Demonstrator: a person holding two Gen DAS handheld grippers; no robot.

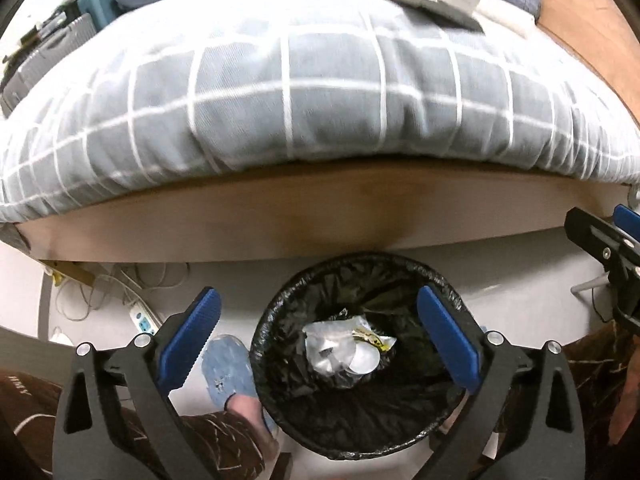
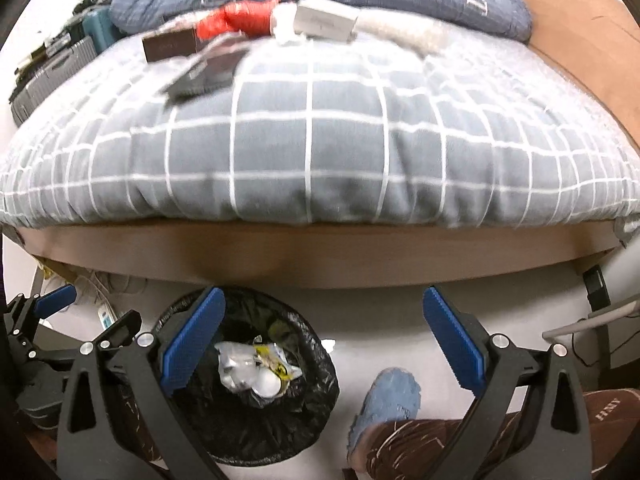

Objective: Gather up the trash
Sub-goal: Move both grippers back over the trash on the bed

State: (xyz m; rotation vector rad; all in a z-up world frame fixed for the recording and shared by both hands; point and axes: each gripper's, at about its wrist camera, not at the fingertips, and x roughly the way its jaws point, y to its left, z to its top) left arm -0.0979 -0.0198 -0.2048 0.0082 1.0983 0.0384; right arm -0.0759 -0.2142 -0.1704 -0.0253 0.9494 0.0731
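Left wrist view: the left tongs [image 1: 318, 312] stand wide and empty directly above the black-lined bin [image 1: 280, 400], which sits on the floor just in front of the bed [image 1: 320, 100]; crumpled wrappers [image 1: 344, 348] already lie in the bin. Right wrist view: the right tongs [image 2: 324, 322] are likewise wide and hold nothing, with the bin [image 2: 312, 412] to their left. More trash waits at the far end of the bed — a red plastic bag [image 2: 240, 18], a white box [image 2: 326, 20], a brown box [image 2: 170, 46]. The bag looks light, soft and slippery, best pinched at a bunched fold; the boxes look stiff, best gripped across their narrow sides.
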